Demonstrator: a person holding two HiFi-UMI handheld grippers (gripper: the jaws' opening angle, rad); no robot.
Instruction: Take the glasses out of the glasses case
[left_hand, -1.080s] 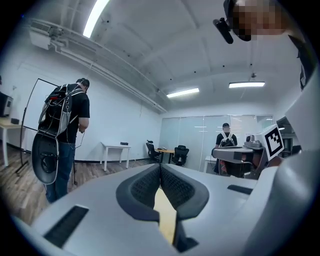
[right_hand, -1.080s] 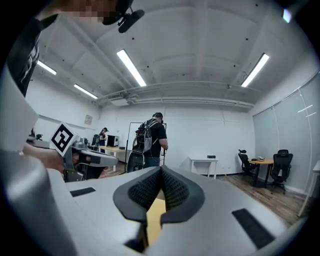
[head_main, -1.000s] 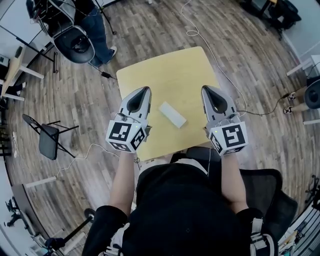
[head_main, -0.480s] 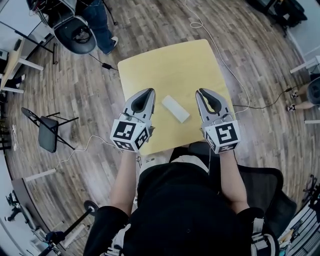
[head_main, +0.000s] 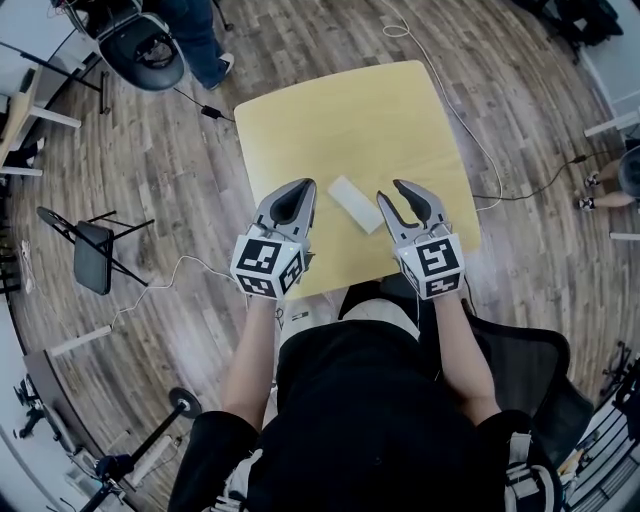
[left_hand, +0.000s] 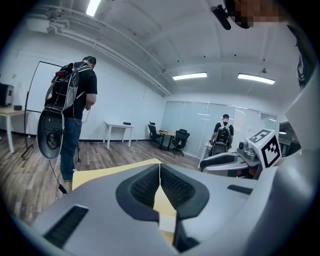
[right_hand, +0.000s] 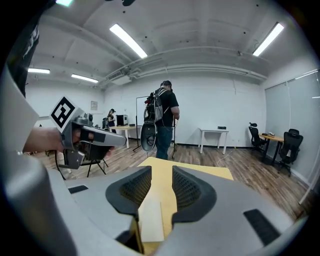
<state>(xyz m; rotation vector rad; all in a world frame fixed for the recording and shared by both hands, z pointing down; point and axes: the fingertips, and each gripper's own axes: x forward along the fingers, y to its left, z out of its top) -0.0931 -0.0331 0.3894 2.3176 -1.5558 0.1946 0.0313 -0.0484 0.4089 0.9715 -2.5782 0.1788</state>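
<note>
At the left: left gripper (head_main: 306, 184), jaws pressed together on nothing, just beside the glasses case (head_main: 355, 203). In the middle: that case flat on the table (head_main: 340, 110), apparently closed (no glasses in sight), long axis slanting from far-left to near-right. At the right: right gripper (head_main: 390, 190), jaws just now opening and apart, case low in the gap ahead, untouched by the pads. Probably the nearer one. Count: one case, two grippers, one table.

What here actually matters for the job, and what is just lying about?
Job: white glasses case, yellow table, left gripper (shut), right gripper (jaws just been opening, empty).
Lying about: folding chair, office chair, standing person.
</note>
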